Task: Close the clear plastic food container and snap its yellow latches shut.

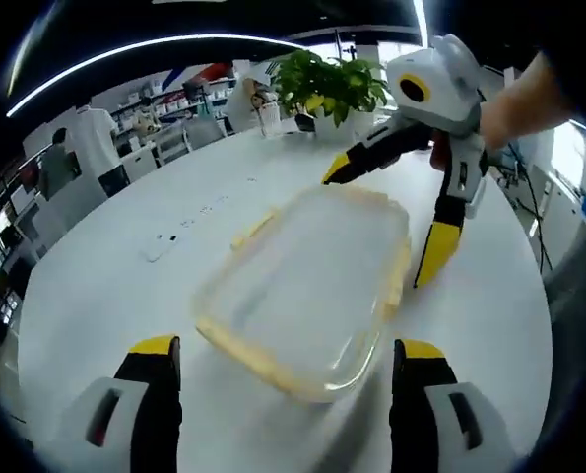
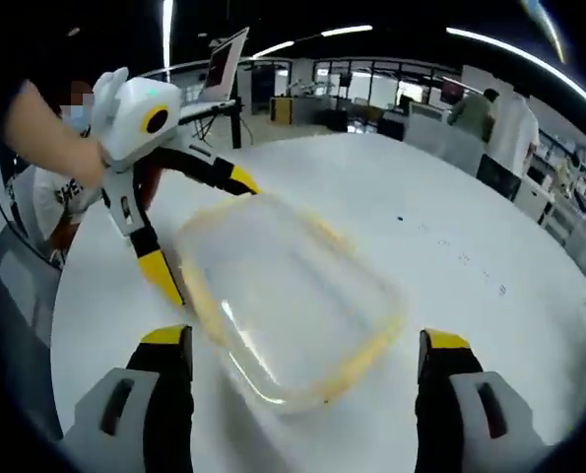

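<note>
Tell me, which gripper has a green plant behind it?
The right gripper, seen in the left gripper view: the potted plant stands behind it. Behind the left gripper is a laptop.

**Around the white table**

We saw a round white table (image 1: 105, 286) in an open office. A potted green plant (image 1: 330, 87) stood at its far edge in the left gripper view, with white chairs (image 1: 169, 143) just beyond. In the right gripper view, an open laptop (image 2: 224, 61) sat behind the table, and a person in white (image 2: 514, 128) stood well off.
</note>
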